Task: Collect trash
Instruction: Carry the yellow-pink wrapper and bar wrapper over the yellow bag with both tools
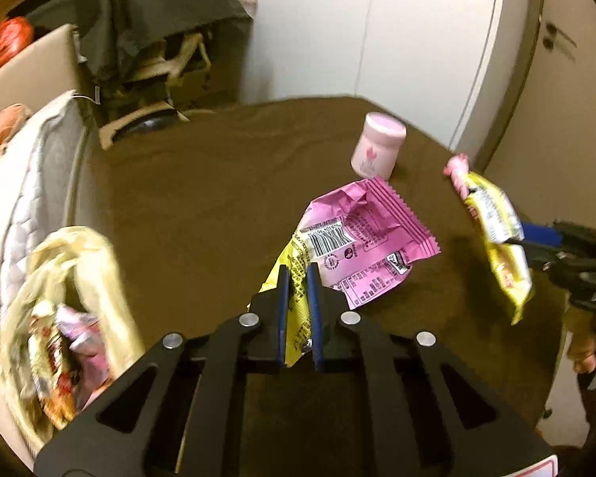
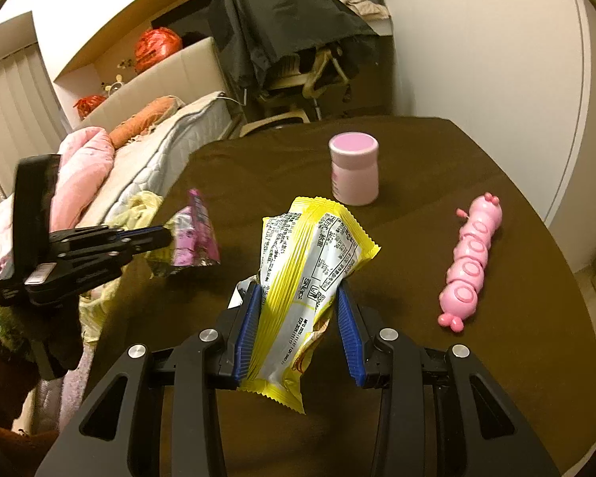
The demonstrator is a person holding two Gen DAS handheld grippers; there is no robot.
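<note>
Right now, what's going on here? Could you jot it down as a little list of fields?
left gripper: shut on pink and yellow wrapper
right gripper: shut on yellow wrapper
trash bag: beside table, wrappers inside
on brown table: pink jar, pink caterpillar toy
</note>
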